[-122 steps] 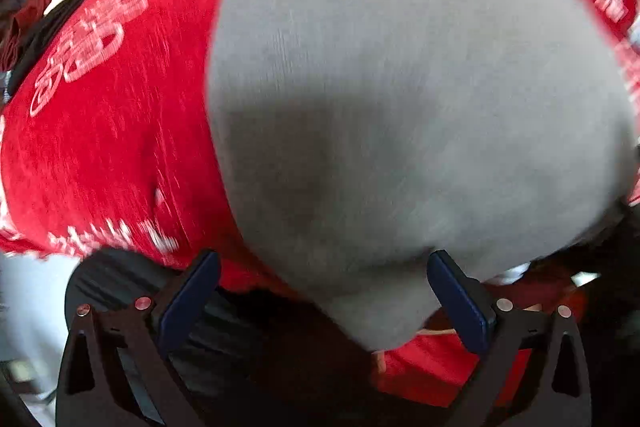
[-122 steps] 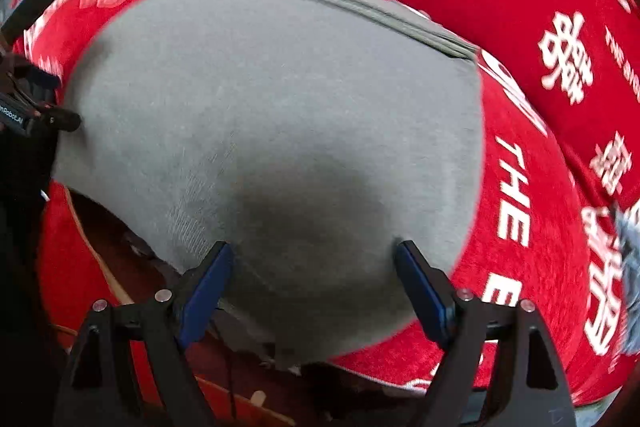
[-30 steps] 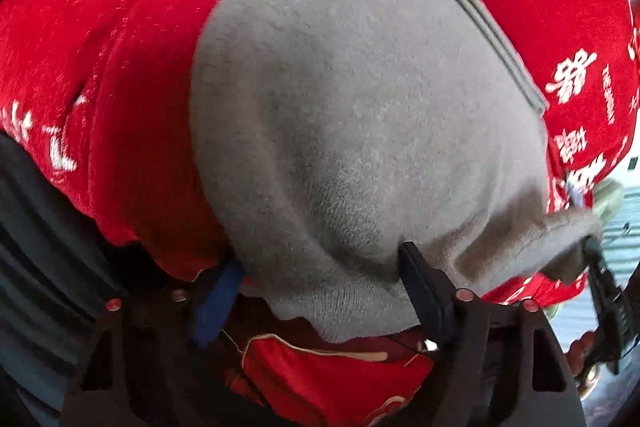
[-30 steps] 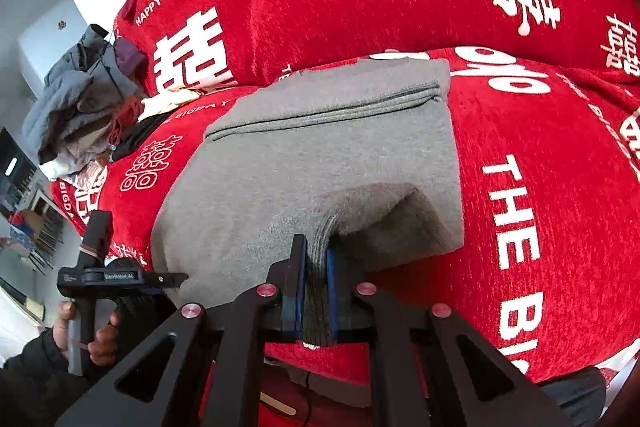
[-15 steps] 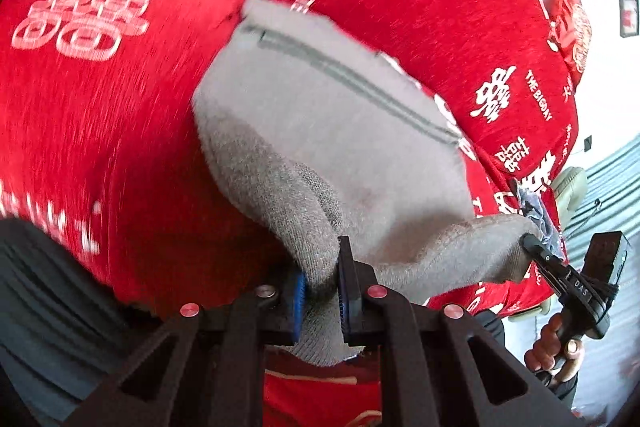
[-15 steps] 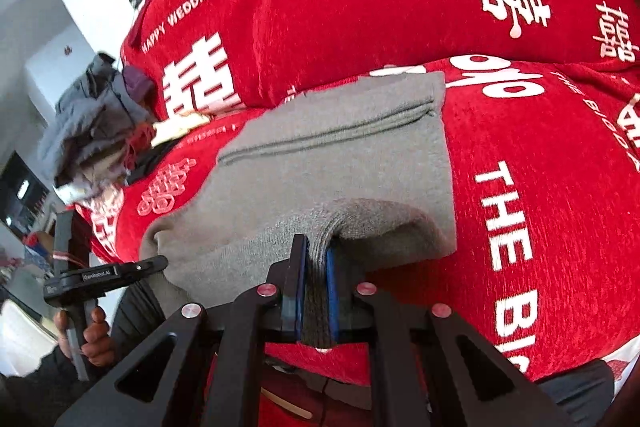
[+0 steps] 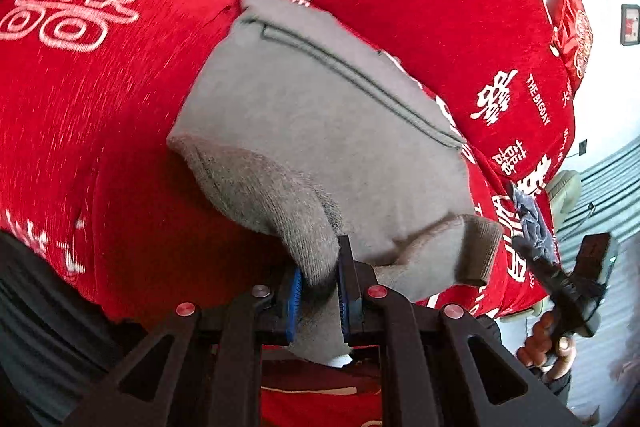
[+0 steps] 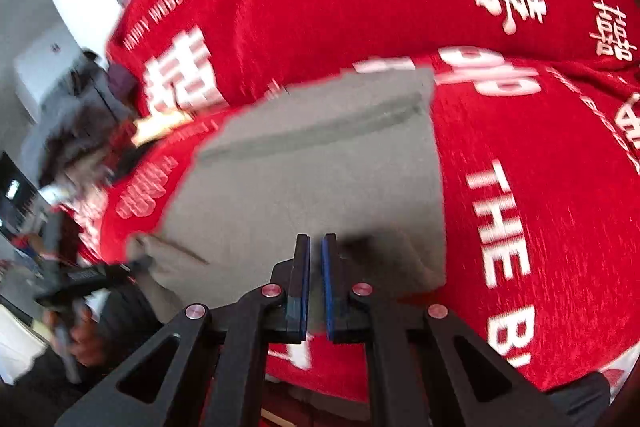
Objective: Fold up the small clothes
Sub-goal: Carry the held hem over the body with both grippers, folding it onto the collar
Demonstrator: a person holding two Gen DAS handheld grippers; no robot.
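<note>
**Grey knit garment: carry both near corners over evenly**

The grey knit garment [image 7: 320, 131] lies spread on the red plush sofa cover with white printed characters [image 7: 100, 131], its stitched band at the far edge by the back cushion. I have both near corners. My left gripper [image 7: 318, 291] has its jaws nearly closed on a bunched fold of the near hem, cloth poking out below the blue pads. My right gripper [image 8: 314, 287] is in a blurred view; its jaws stand almost together with grey cloth running between them, so I read that as a pinch on the other near corner. From the left camera I can see that corner drawn up to the right gripper's tip.

To fold well, I judge I should lift both corners to the same height, keep the hem taut between them without stretching the knit, then carry it toward the far band and lay it square. The plush cover may drag the underside, so I'd clear it first. An uneven lift would skew the fold
</note>
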